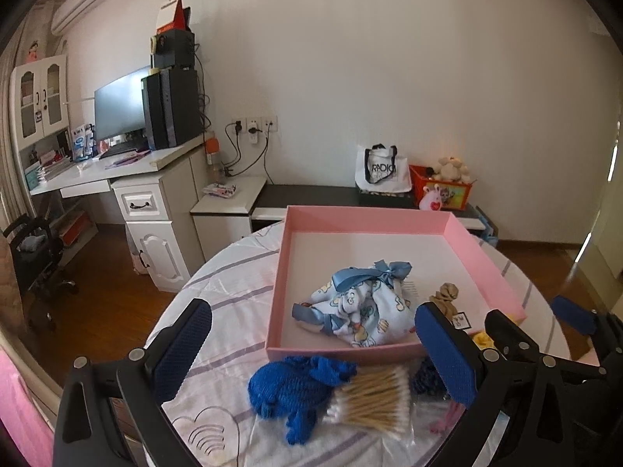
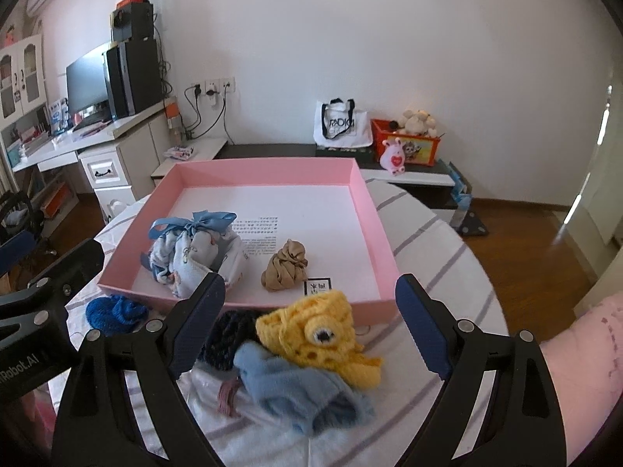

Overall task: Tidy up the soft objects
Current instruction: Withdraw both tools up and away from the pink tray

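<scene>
Bench [image 2: 447, 241]: round, under a white cloth with pale purple stripes; I see it in both wrist views.
Box [image 2: 373, 210]: pink walls, white floor with small print, sits on the bench ahead of both my grippers.
Pouch [image 2: 194, 249]: light blue printed cloth tied with a blue ribbon, inside the box at its near left.
Tan bundle [image 2: 284, 266]: knotted beige cloth, inside the box, right of the pouch and apart from it.
Tag [image 2: 318, 286]: small card with dark marks, just beside the tan bundle near the box's front wall.
Yellow knit [image 2: 311, 334]: crocheted piece with one round eye, on the bench against the box's front wall, between my right jaws.
Blue cloth [image 2: 296, 393]: fuzzy pale blue, lies on the bench, touching the yellow knit on its near side.
Dark knit [image 2: 229, 334]: navy, left of the yellow knit, partly under it.
Blue knit [image 1: 300, 389]: royal blue, on the bench outside the box's front wall, between my left jaws.
Swabs [image 1: 370, 397]: bundle of wooden-stick cotton swabs in clear wrap, touching the blue knit's right side.
Left gripper [image 1: 311, 342]: jaws wide apart, holding nothing, above the blue knit and swabs.
Right gripper [image 2: 311, 319]: jaws wide apart, holding nothing, above the yellow knit.
</scene>
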Action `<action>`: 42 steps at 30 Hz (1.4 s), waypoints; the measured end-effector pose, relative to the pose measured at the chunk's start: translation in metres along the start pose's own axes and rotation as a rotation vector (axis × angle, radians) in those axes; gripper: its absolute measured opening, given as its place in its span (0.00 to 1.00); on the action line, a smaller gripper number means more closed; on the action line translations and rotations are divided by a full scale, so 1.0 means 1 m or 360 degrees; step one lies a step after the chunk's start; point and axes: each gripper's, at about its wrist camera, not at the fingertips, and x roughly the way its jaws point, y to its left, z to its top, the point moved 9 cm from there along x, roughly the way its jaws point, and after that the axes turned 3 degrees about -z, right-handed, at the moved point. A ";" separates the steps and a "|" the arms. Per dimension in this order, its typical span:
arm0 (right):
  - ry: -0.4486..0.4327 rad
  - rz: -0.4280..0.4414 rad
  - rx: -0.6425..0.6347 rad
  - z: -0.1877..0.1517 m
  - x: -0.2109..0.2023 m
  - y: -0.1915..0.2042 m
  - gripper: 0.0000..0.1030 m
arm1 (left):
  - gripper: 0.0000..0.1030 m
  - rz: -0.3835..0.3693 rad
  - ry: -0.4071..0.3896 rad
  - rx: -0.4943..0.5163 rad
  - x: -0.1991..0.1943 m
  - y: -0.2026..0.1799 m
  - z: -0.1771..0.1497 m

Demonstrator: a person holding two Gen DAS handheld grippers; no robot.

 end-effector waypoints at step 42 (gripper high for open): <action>-0.0664 -0.0006 0.0016 -0.007 -0.222 -0.038 0.95 | 1.00 0.0042 -0.0601 0.0049 -0.246 -0.031 -0.053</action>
